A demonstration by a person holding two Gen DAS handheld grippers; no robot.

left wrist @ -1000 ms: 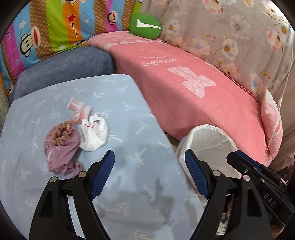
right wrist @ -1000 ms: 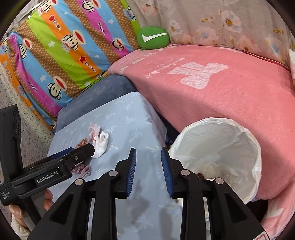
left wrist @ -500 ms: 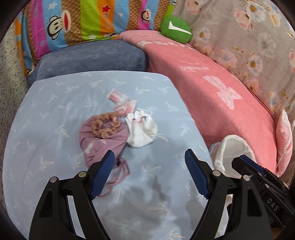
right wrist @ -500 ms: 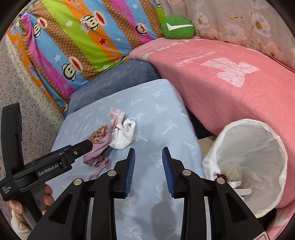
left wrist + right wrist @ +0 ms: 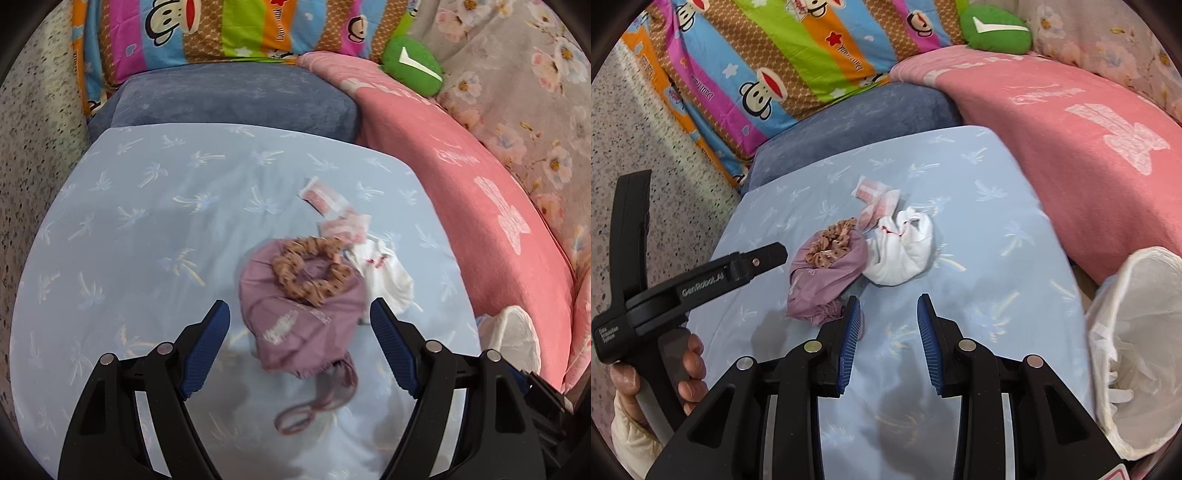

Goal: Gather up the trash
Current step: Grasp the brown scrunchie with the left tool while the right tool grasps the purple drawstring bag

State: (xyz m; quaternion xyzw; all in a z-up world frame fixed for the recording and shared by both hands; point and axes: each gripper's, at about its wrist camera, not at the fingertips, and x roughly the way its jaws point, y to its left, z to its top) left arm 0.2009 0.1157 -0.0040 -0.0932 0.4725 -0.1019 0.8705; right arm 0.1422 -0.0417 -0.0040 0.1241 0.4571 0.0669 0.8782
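table cover (image 5: 140, 229): smooth pale-blue cloth, faint sheen, printed palm motifs
mauve cloth (image 5: 295, 314): thin matt woven fabric, wrinkled, with a corded tie
scrunchie (image 5: 310, 269): gathered tan fabric with dark dots, matt
white wad (image 5: 901, 254): soft crumpled tissue or cloth, matt, with red marks
wrappers (image 5: 875, 195): thin pink-and-white paper or film, creased
bin liner (image 5: 1134, 332): thin translucent white plastic, crinkled
pink blanket (image 5: 1052, 129): napped terry-like cloth, matt
blue cushion (image 5: 229, 96): plush velvety fabric
left gripper (image 5: 299, 350): matt black plastic, ribbed blue rubbery pads, shiny metal rivets
right gripper (image 5: 888, 336): the same make
floor (image 5: 639, 129): speckled stone-like, smooth
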